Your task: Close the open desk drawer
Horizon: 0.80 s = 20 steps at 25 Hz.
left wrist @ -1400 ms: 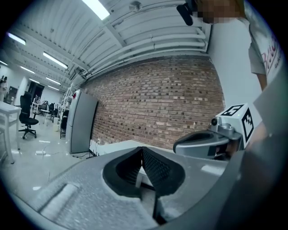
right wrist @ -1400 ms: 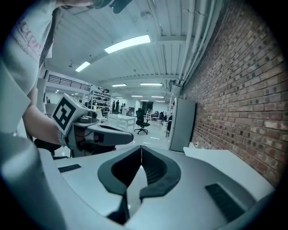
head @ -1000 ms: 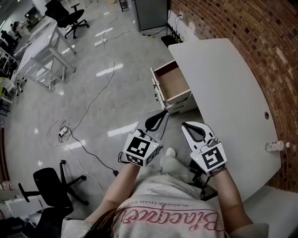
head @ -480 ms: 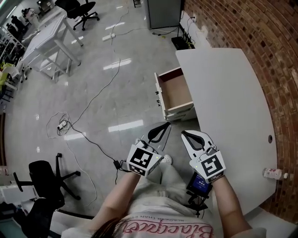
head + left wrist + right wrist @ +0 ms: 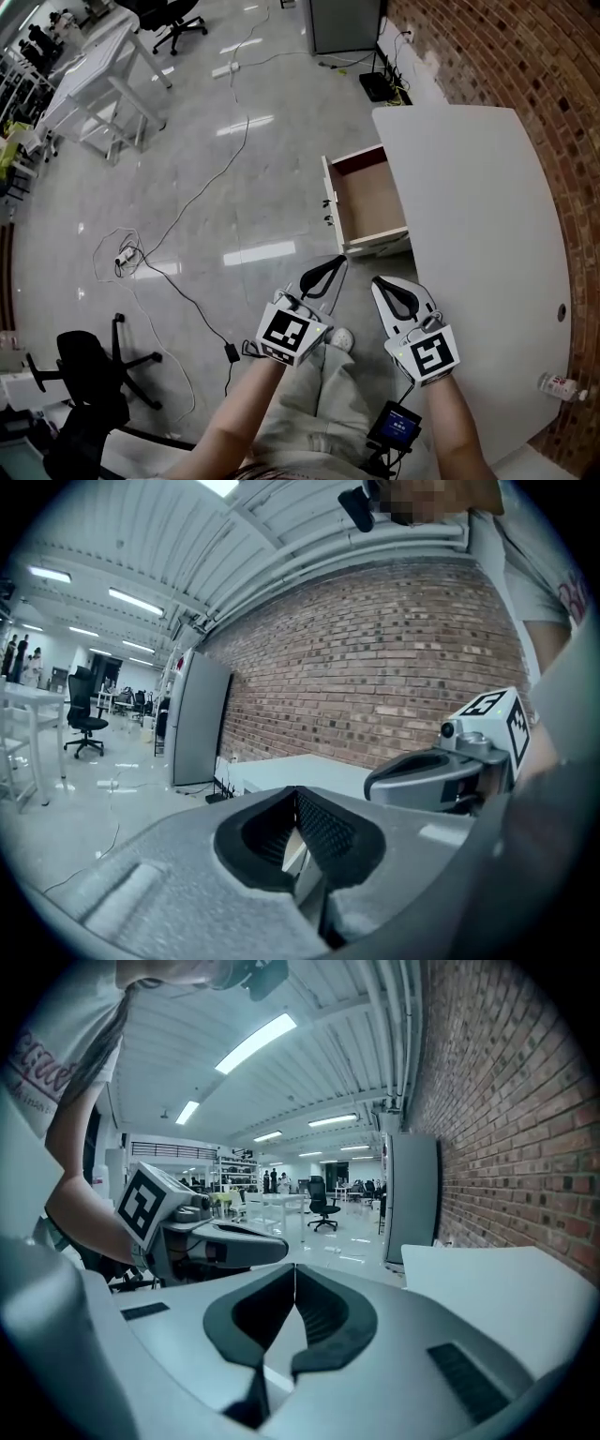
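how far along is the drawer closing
Done: nothing yet; the drawer stands pulled out of the desk. In hand: the left gripper and right gripper, both shut and empty, are short of it, not touching. To do: reach its front and push it in.

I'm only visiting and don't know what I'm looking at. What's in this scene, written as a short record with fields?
Place: workshop floor beside a brick wall
Furniture: white desk against that wall
Drawer: top drawer pulled out, looks empty
Left gripper: jaws together, holding nothing
Right gripper: jaws together, holding nothing
Contact: neither gripper touches the drawer yet
On desk: small bottle near the wall-side corner
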Motion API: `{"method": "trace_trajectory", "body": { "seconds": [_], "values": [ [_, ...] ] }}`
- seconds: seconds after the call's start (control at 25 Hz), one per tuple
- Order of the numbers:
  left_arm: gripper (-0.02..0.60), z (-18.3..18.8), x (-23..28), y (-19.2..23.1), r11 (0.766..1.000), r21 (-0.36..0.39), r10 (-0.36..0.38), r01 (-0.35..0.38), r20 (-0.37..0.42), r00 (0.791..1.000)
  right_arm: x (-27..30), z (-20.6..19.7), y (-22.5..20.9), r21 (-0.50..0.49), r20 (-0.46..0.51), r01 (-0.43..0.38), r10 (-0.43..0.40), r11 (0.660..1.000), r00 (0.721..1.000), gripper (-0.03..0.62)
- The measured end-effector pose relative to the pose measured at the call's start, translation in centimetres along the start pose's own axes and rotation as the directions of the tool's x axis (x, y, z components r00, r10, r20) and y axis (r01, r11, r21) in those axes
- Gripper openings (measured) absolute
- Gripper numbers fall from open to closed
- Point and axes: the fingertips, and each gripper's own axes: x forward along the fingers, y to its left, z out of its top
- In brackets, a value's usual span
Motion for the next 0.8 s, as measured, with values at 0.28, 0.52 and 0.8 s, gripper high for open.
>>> {"method": "trace_trajectory", "body": {
  "seconds": [0.28,0.52,0.8],
  "values": [
    [0.008,-4.0,3.8,3.6,1.0,0.022,0.002,-0.001,-0.011,1.0,4.6,-3.8,-1.6,-0.044,0.019,-0.02,0.02,0.999,1.0,0.012],
    [0.008,-9.5,6.6,5.6,0.998,0.051,-0.041,0.043,-0.047,0.998,7.8,-8.1,-3.3,-0.071,0.025,-0.032,0.034,0.997,0.999,0.012],
    [0.009,-14.1,9.4,9.7,0.998,-0.005,-0.059,0.059,-0.079,0.995,10.4,-11.0,-5.0,-0.055,0.008,-0.008,0.008,0.998,1.0,0.012]
  ]
}}
